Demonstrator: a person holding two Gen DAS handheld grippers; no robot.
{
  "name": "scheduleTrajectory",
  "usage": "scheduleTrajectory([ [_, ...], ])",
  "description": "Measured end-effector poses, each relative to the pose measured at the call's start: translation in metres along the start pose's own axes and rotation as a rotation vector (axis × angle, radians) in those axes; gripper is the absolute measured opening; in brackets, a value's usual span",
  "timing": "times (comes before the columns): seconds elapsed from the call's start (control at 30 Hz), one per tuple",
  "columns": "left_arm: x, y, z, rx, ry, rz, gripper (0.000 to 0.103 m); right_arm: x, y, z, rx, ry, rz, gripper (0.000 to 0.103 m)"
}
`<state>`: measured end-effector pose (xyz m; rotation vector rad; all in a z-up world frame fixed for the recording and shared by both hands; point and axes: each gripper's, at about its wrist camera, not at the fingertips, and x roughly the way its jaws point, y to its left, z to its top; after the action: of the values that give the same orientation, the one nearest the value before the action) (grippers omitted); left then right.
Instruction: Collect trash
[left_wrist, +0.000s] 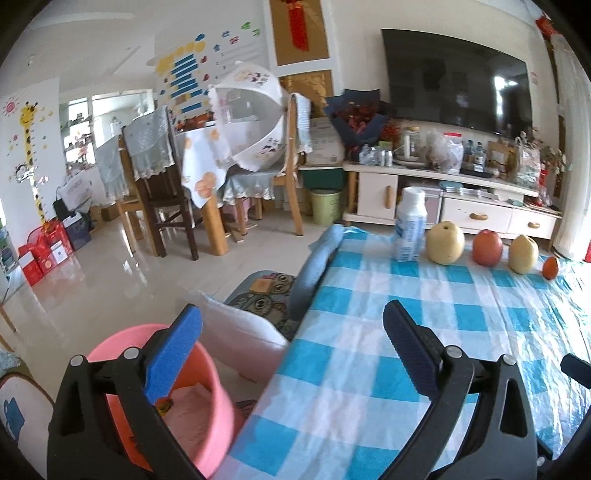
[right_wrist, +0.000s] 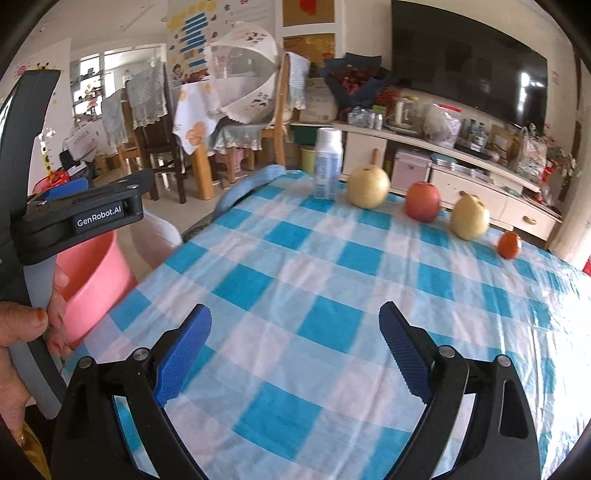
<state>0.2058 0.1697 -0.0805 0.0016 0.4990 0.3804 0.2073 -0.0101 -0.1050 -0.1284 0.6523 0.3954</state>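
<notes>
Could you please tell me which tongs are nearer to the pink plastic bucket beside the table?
Left. The left tongs, open, hover at the table edge directly above the pink plastic bucket; the right tongs, open, sit over the checked tablecloth, farther away.

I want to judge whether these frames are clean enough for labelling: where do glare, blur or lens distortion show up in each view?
Left wrist view: strong fisheye bending with dark corners, glare on the floor tiles, a reflection in the TV, and the near pink bin soft. Right wrist view: same bending, sunlight washing out the tablecloth at right, fruit reasonably sharp.
</notes>
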Motion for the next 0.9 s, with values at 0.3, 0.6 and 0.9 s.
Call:
scheduleTrajectory([
  [0.3, -0.012, -0.041, -0.002, 0.061, -0.034, -0.042, 0.099, -0.017, -0.038, -0.018, 0.038, -0.007, -0.068, 0.091],
  [0.6, -0.033, -0.09, -0.01, 0.147, -0.063, -0.133, 0.099, -0.047, -0.083, -0.044, 0.118, -0.014, -0.153, 0.091],
  [0.9, -0.071, -0.122, -0.022, 0.195, -0.083, -0.228, 0.099, -0.095, -0.11, -0.067, 0.183, -0.043, -0.228, 0.091],
])
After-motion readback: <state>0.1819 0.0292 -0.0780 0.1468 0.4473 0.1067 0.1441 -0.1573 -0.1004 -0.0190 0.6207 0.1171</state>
